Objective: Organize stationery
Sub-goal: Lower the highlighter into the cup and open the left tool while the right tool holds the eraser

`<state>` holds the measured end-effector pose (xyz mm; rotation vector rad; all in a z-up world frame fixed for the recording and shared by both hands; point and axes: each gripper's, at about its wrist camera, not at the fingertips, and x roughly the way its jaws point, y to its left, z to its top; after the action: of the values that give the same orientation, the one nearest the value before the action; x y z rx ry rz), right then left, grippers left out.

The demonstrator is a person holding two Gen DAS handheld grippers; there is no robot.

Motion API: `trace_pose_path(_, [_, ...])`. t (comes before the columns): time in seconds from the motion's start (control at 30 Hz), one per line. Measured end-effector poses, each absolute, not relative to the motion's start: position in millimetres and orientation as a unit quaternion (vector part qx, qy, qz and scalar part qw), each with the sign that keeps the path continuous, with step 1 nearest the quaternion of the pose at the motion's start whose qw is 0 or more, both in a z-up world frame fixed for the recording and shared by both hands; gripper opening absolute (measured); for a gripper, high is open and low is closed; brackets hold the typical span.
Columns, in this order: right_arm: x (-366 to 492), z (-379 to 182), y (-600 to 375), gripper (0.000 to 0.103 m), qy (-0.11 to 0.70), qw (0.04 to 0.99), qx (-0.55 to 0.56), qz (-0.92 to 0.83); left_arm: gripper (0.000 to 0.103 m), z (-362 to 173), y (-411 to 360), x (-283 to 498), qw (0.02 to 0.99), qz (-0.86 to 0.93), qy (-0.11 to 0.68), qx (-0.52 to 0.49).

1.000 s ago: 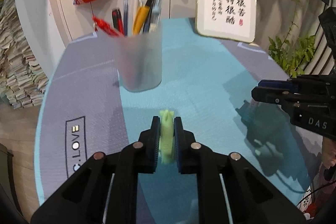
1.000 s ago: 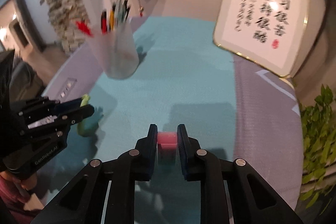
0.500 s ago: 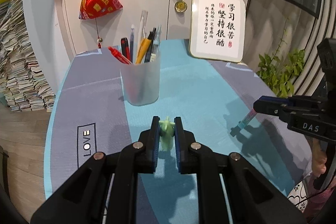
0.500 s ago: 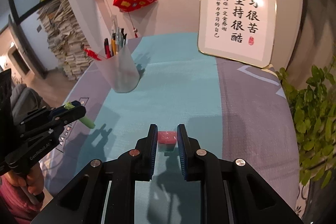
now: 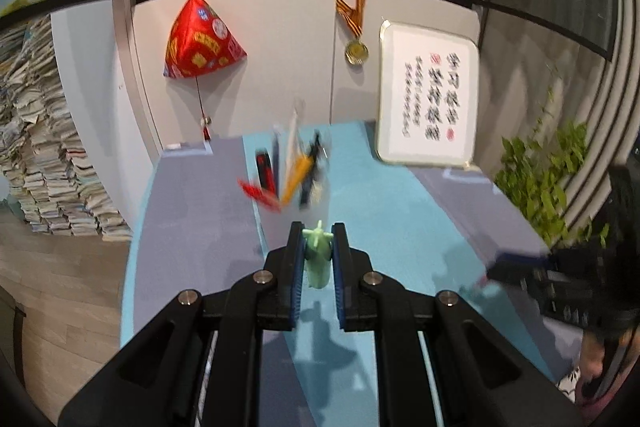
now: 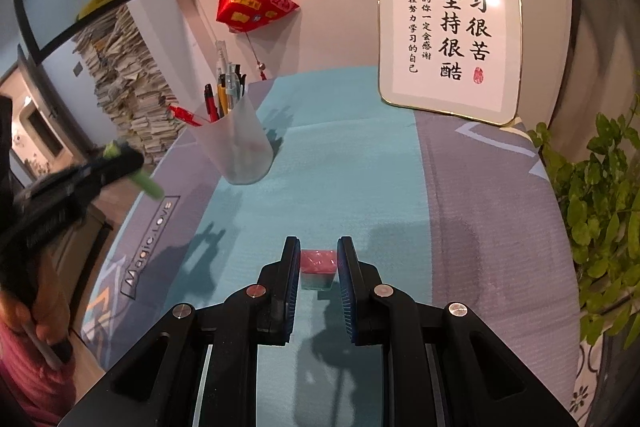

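Observation:
My left gripper (image 5: 317, 247) is shut on a pale green pen (image 5: 317, 259) with a leafy top, held up in the air above the table. Just beyond its tips the frosted pen cup (image 6: 236, 143), full of pens (image 5: 294, 171), looks blurred in the left wrist view. From the right wrist view the same green pen (image 6: 146, 181) sticks out of the left gripper (image 6: 120, 157) left of the cup. My right gripper (image 6: 318, 263) is shut on a pink eraser block (image 6: 318, 262), above the teal cloth.
The table cloth (image 6: 340, 167) is teal in the middle and grey at the sides. A framed calligraphy board (image 6: 448, 27) leans on the back wall, a red pouch (image 6: 250, 1) hangs beside it, and a green plant (image 6: 600, 187) stands off the right edge. Paper stacks (image 5: 44, 155) rise on the left.
The left gripper has risen with the green pen and tilted up, so the cup now lies just past its tips. The right gripper lifted and rolled level early on, then held still.

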<state>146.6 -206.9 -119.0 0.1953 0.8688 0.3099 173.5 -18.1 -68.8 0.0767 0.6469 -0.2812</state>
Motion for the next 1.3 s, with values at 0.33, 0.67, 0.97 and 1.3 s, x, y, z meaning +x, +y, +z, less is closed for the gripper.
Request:
trace_pose_path(0.33, [148.5, -114.1, -208.2, 0.020, 0.415, 0.893, 0.098, 0.146, 0.011, -72.7, -19.2, 236.9, 0.938, -0.144, 0.314, -0.009])
trace_pose_path(0.67, [154.3, -119.5, -212.1, 0.020, 0.422, 0.889, 0.105, 0.139, 0.011, -94.5, -15.9, 258.5, 0.931, -0.131, 0.341, -0.009])
trace_pose_path(0.97, [155.8, -120.8, -208.4, 0.020, 0.425, 0.887, 0.107, 0.146, 0.011, -98.2, -17.5, 260.2, 0.927, -0.129, 0.352, -0.003])
trace_pose_path(1.3, [156.0, -116.9, -208.0, 0.020, 0.422, 0.889, 0.107, 0.145, 0.013, -83.4, -8.9, 237.1, 0.937, -0.124, 0.328, -0.008])
